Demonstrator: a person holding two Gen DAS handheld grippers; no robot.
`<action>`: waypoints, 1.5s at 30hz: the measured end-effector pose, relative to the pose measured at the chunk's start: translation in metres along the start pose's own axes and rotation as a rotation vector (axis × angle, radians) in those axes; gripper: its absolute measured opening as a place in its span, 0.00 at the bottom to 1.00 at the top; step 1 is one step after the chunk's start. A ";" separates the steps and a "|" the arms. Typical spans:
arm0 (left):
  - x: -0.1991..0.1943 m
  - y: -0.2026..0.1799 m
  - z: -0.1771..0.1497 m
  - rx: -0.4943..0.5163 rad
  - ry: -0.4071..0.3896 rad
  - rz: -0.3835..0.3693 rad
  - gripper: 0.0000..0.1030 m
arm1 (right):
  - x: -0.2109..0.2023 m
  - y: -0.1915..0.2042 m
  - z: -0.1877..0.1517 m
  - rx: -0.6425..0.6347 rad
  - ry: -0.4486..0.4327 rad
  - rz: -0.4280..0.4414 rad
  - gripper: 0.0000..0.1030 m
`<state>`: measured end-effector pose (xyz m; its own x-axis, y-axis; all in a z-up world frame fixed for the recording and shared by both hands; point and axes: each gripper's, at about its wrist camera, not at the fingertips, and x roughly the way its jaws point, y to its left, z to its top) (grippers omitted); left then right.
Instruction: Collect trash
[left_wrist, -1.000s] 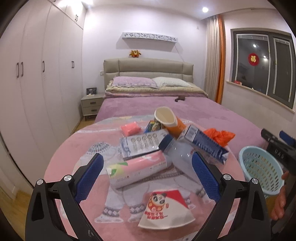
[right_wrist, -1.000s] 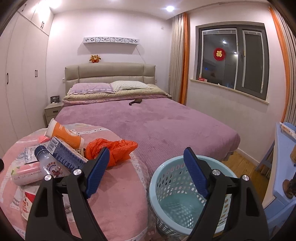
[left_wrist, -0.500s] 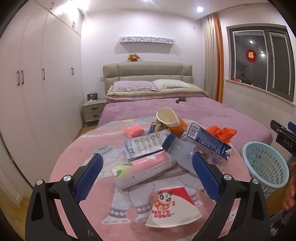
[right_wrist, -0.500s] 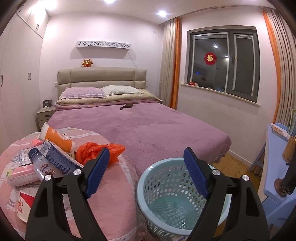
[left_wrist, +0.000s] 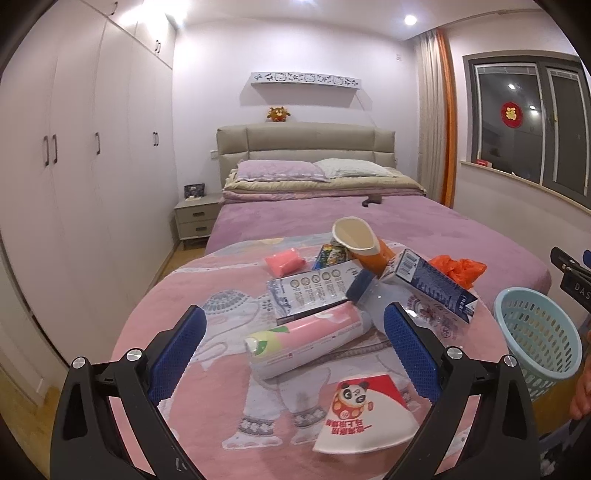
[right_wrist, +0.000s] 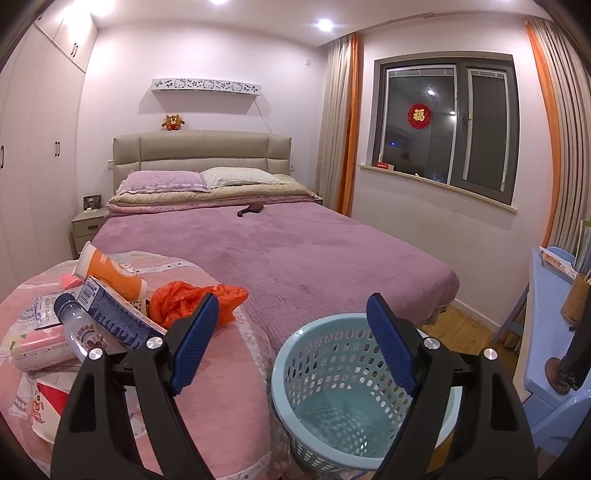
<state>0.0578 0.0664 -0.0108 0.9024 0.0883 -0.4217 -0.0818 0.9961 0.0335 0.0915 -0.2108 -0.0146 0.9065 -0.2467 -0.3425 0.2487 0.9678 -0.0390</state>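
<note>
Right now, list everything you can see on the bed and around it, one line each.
pink tube pack: 1, pink and white, lying on pink blanket, nearest left tongs
panda paper wrapper: 1, red and white, blanket's near edge
clear bottle: 1, blue cap, lying under blue carton
blue carton: 1, dark blue, tilted over the bottle
orange cup: 1, orange and white, on its side, back of pile
flat packet: 1, white with circles, mid pile
pink pouch: 1, pink, left of pile
orange plastic bag: 1, crumpled, right of pile
basket: 1, pale blue, beside bed, nothing visible inside
left tongs: blue pads, open
right tongs: blue pads, open, over basket
</note>
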 end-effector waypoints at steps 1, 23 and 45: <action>-0.001 0.003 -0.001 -0.004 0.001 0.002 0.91 | -0.001 0.000 0.000 -0.001 -0.001 0.002 0.75; 0.047 0.019 -0.016 -0.104 0.299 -0.359 0.90 | 0.015 0.050 0.009 -0.072 0.060 0.379 0.37; 0.090 -0.028 -0.062 -0.031 0.495 -0.409 0.70 | 0.067 0.108 -0.042 -0.237 0.347 0.715 0.64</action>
<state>0.1151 0.0458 -0.1059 0.5619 -0.3187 -0.7634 0.2087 0.9476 -0.2420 0.1644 -0.1209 -0.0813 0.6521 0.4243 -0.6283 -0.4618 0.8795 0.1147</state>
